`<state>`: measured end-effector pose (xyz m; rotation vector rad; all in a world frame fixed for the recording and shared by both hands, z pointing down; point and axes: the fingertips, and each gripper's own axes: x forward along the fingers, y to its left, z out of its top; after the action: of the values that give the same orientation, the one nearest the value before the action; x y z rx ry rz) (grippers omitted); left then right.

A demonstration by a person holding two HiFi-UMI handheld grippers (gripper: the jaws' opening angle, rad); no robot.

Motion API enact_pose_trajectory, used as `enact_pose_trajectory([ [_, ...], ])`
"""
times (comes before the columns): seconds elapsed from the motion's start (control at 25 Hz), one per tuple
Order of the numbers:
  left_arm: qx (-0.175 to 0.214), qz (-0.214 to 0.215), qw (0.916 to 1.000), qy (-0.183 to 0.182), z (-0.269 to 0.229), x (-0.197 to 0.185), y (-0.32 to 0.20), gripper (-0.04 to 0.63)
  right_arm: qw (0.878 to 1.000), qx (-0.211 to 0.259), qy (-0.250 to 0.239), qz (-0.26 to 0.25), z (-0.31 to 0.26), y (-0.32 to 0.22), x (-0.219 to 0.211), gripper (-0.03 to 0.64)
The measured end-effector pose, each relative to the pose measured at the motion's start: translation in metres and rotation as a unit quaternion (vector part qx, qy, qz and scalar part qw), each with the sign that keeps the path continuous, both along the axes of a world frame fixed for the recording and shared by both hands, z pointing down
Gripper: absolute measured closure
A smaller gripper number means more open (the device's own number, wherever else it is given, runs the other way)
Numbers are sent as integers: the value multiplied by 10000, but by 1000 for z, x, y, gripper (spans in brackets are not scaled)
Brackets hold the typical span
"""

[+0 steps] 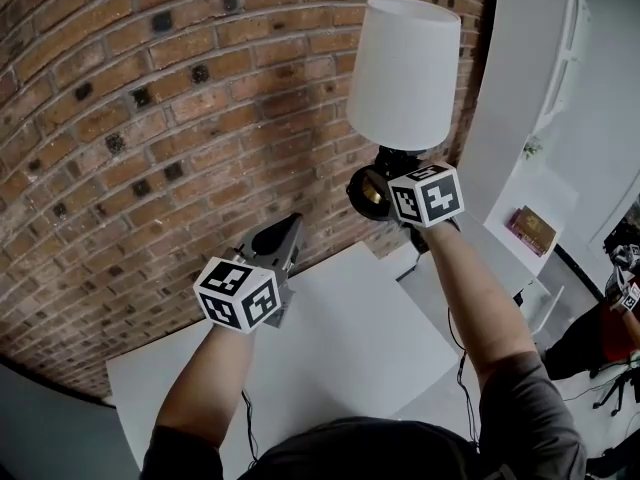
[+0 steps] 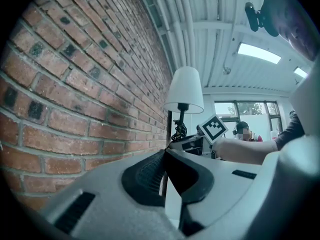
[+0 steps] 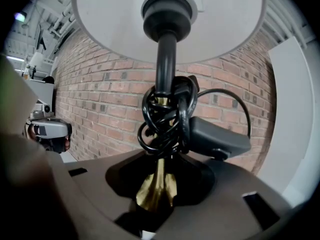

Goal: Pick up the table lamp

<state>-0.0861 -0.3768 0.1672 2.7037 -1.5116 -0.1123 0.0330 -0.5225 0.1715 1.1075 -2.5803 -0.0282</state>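
On my feed the table lamp has a plain white shade over a black stem, and lower down that stem turns brass-gold. A glossy black cord is bundled round it, with a matt black plug beside it. The wall is red-brown brick with pale grey mortar, and I can see dark spots dotting many of the bricks. The table is plain white. The left gripper is light grey with black ribbed pads on its jaws. The right gripper reads as dark grey-brown in its own view. Both carry white marker cubes printed with black squares.
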Motion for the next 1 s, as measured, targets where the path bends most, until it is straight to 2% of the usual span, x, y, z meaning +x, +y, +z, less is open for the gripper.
enact_pose_trajectory([
  [0.52, 68, -40, 10000, -28, -14, -7, 9, 591, 9999, 13, 91, -80, -8, 6, -8, 488],
  [1.0, 59, 5, 10000, -13, -15, -4, 14, 591, 9997, -191, 61, -100, -3, 10, -5, 486],
])
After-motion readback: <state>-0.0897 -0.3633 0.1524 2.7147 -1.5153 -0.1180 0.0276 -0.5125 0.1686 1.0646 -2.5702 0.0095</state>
